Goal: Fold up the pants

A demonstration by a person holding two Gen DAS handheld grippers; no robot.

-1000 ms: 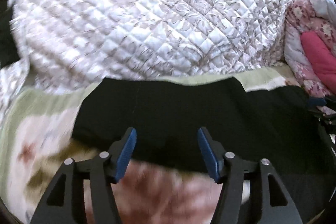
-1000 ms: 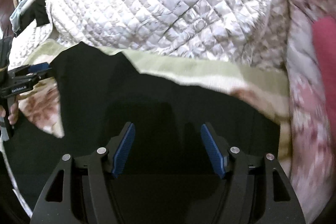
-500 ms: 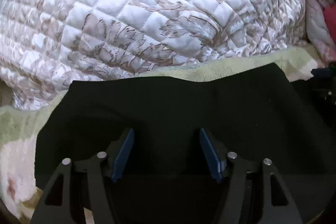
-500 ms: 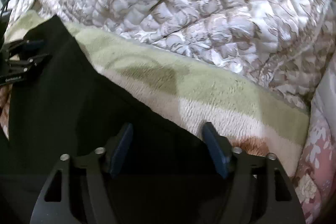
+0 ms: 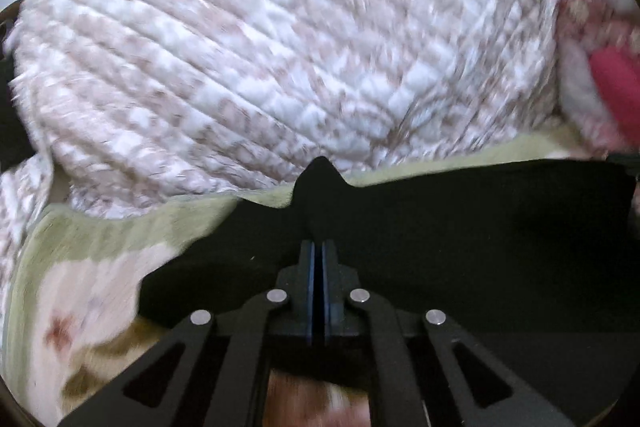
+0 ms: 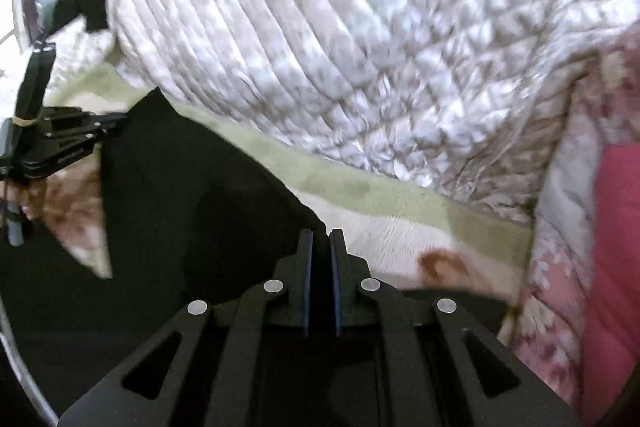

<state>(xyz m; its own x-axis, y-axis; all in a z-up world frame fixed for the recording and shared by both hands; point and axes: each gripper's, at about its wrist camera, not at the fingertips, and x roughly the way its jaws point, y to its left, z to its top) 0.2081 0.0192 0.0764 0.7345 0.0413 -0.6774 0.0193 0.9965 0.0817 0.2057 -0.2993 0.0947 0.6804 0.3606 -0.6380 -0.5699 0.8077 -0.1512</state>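
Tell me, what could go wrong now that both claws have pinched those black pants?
The left gripper and right gripper, jaws just closed, each pinch only a thin edge of the black pants, so the cloth may slip free when lifted. The pants might also drag over the fuzzy green blanket and bunch, spoiling the fold.

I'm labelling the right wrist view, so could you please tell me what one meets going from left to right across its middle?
Left gripper → black pants → green-edged blanket → white quilt → pink floral bedding.
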